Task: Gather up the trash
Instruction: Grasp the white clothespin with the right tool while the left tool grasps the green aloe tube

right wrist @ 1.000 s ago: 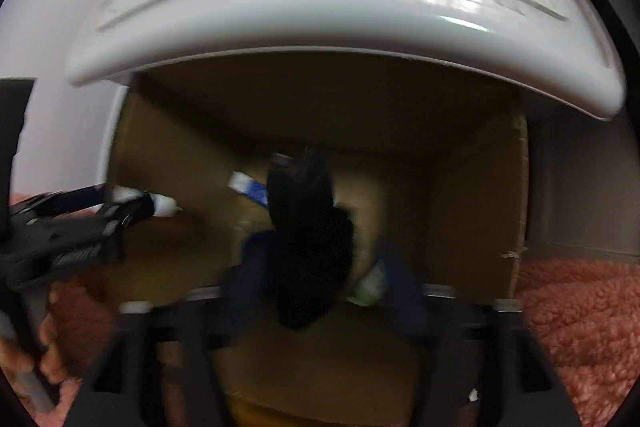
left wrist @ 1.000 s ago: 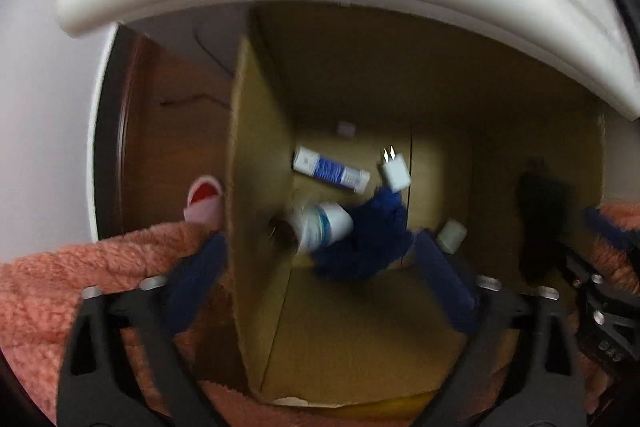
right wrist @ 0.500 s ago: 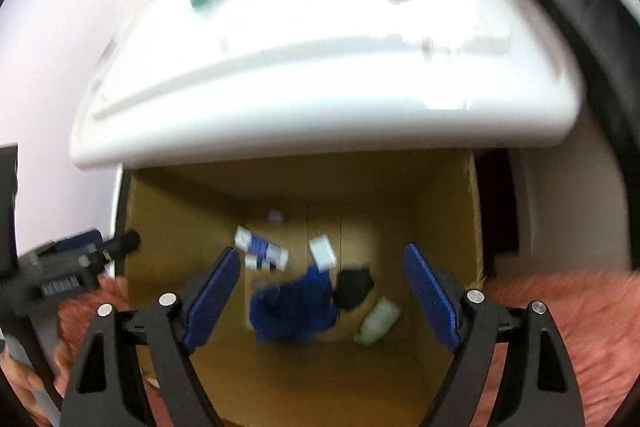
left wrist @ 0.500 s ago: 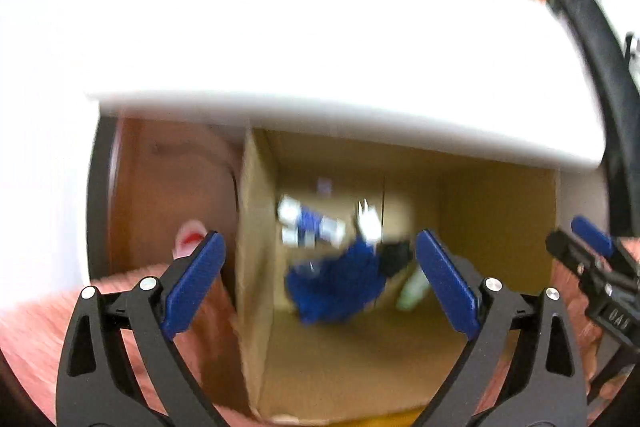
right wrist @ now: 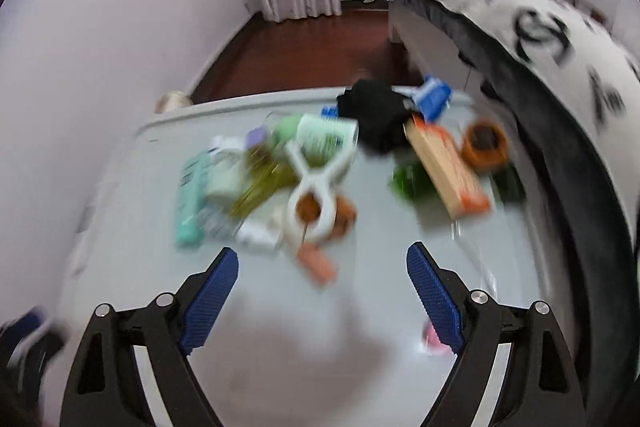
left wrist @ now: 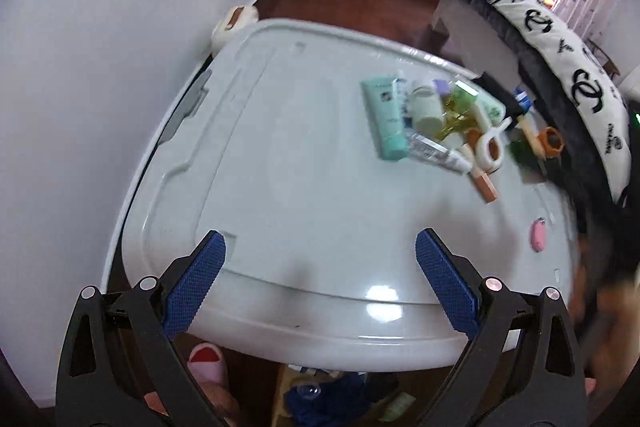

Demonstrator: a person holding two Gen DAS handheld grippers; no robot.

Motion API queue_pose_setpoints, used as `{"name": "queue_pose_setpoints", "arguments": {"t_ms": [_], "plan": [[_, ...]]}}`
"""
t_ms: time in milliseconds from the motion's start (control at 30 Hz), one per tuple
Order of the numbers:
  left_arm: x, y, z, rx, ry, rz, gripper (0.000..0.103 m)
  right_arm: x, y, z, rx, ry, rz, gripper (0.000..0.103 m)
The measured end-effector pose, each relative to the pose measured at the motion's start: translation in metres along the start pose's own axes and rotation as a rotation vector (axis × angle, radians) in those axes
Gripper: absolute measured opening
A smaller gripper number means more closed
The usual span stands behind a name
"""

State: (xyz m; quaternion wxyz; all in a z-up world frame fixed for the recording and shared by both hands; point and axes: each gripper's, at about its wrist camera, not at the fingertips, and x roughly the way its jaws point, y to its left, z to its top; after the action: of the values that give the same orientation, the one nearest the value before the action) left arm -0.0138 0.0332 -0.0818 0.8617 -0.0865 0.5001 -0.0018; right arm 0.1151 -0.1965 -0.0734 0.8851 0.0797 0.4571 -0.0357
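A pile of trash lies on the white lid (left wrist: 280, 167): a mint tube (left wrist: 386, 119), a white clip (left wrist: 490, 147), a pink piece (left wrist: 538, 239). My left gripper (left wrist: 320, 247) hangs open over the lid's near edge, empty. The blurred right wrist view shows the same white clip (right wrist: 316, 187), an orange box (right wrist: 448, 171), a black cloth (right wrist: 376, 119) and a tape roll (right wrist: 484, 143). My right gripper (right wrist: 323, 259) hovers just short of the pile; its jaws are closing slightly, with nothing between them.
Under the lid's front edge the cardboard box (left wrist: 280, 387) holds a blue cloth (left wrist: 332, 399). A pink slipper (left wrist: 206, 359) lies beside it. A bed with a black-and-white cover (left wrist: 560, 39) borders the right side. A wall runs along the left.
Both grippers have risen from the cardboard box under the lid to above the lid and tilted up. The black cloth seen between the right fingers a second ago lay in the box afterwards.
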Motion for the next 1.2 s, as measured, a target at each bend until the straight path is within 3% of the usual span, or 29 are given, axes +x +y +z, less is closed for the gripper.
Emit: {"name": "queue_pose_setpoints", "arguments": {"t_ms": [133,200,267,333,567,733,867,967,1100,1200], "plan": [[0.008,-0.001,-0.002,0.014,0.032,-0.03,0.094,0.06,-0.002,0.03,0.071,0.093,-0.03,0.072],[0.007,-0.002,-0.002,0.033,0.033,-0.017,0.094,0.081,-0.001,0.032,0.067,0.146,-0.032,0.047],[0.01,-0.004,-0.002,0.037,0.041,-0.013,0.094,0.086,0.0,0.032,0.048,0.183,-0.008,0.035],[0.012,-0.002,-0.003,0.029,0.058,-0.026,0.094,0.075,0.002,0.028,0.009,0.164,-0.017,0.034],[0.018,-0.009,-0.007,0.051,0.069,-0.026,0.094,-0.004,-0.014,0.004,0.009,0.088,0.1,0.033],[0.026,-0.012,-0.012,0.063,0.065,-0.07,0.094,-0.083,-0.039,-0.034,0.013,0.001,0.175,0.033],[0.034,-0.014,-0.014,0.075,0.063,-0.086,0.094,-0.118,-0.052,-0.062,0.011,-0.042,0.211,0.033],[0.044,-0.019,-0.002,0.052,0.056,-0.076,0.094,-0.129,-0.057,-0.082,0.021,-0.051,0.247,0.033],[0.069,-0.034,0.039,0.019,0.063,-0.042,0.094,-0.131,-0.063,-0.098,0.037,-0.048,0.307,0.033],[0.097,-0.051,0.071,0.037,0.108,-0.008,0.093,-0.127,-0.068,-0.101,0.057,-0.03,0.336,0.033]]}}
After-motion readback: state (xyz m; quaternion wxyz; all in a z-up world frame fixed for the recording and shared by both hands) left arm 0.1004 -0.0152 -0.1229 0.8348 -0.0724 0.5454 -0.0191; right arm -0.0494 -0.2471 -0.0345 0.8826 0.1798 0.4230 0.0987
